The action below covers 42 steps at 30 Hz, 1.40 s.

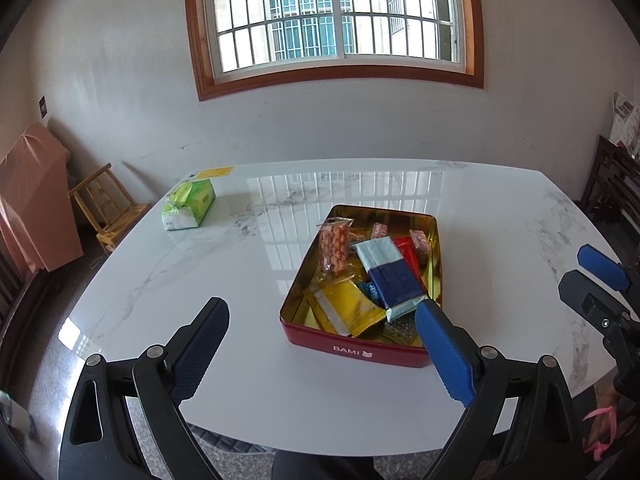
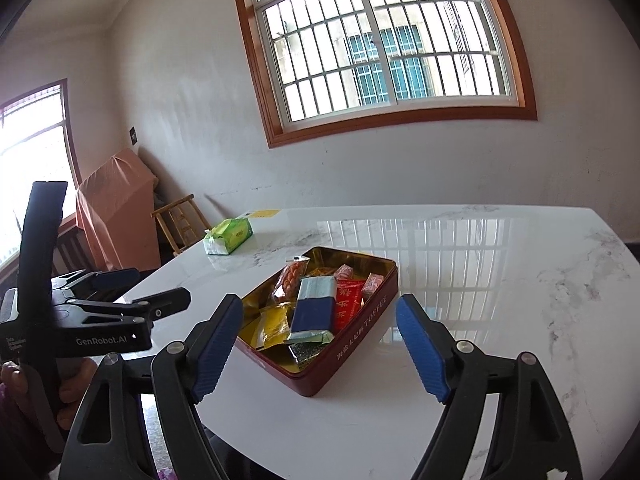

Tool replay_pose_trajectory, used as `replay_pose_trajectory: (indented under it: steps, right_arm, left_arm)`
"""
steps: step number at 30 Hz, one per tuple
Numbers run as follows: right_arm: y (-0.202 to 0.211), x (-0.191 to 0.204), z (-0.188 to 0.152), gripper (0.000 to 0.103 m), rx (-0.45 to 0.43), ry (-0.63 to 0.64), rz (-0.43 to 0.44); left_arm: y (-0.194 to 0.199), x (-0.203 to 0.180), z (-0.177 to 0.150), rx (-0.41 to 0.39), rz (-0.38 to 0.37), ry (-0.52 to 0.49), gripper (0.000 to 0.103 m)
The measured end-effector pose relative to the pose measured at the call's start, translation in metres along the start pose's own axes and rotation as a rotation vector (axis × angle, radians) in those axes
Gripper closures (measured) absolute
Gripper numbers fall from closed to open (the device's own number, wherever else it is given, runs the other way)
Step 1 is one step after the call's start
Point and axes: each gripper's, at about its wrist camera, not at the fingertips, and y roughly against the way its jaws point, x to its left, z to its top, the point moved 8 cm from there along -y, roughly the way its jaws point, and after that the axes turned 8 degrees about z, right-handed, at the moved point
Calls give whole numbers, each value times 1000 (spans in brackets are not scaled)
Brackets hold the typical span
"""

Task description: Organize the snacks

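Snacks (image 1: 372,276) all sit inside red tin (image 1: 352,350), table centre; none loose on marble. Left gripper (image 1: 320,344) and right gripper (image 2: 320,344) both released, empty, hovering at tin's 6 o'clock. Fits either finished packing or about to unpack.

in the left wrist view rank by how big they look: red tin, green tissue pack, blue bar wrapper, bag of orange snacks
1. red tin
2. blue bar wrapper
3. green tissue pack, though it lies farther away, so unsure
4. bag of orange snacks, close to the tissue pack
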Motion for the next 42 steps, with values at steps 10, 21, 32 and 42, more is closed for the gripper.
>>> replay_pose_trajectory:
  steps: [10, 21, 32, 42]
  right_arm:
    - [9, 12, 6, 17, -52, 80, -61]
    - [12, 17, 10, 10, -82, 123, -125]
    - [8, 9, 4, 9, -51, 94, -121]
    - [-4, -60, -23, 5, 75, -17, -192]
  left_arm:
    - [3, -6, -4, -7, 5, 1, 5]
    - [7, -5, -6, -27, 10, 7, 4]
    - [6, -4, -7, -30, 0, 23, 1]
    - [-4, -7, -10, -23, 15, 19, 1]
